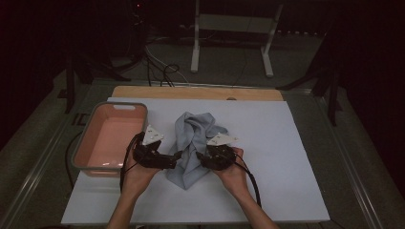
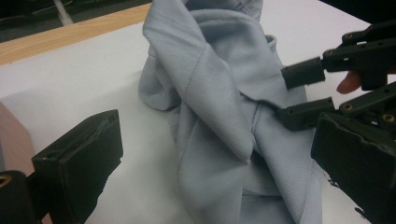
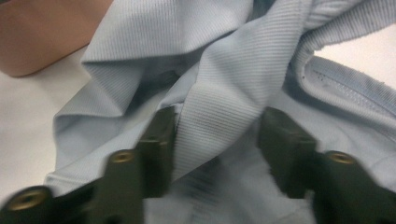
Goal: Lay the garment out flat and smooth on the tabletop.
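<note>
Pale blue cloth (image 1: 191, 143) bunched mid-surface, long axis near to far, between left gripper (image 1: 175, 157), fingers wide open beside it, and right gripper (image 1: 200, 158), fingers half-closed astride a fold, not yet pinching.

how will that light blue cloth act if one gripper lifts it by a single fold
Probably floppy: the light blue cloth lies crumpled in soft folds, so the rest would likely hang and drag. It looks thin and ribbed, so likely light and not slippery. With one ridge between the right gripper jaws, only that layer may rise.
</note>
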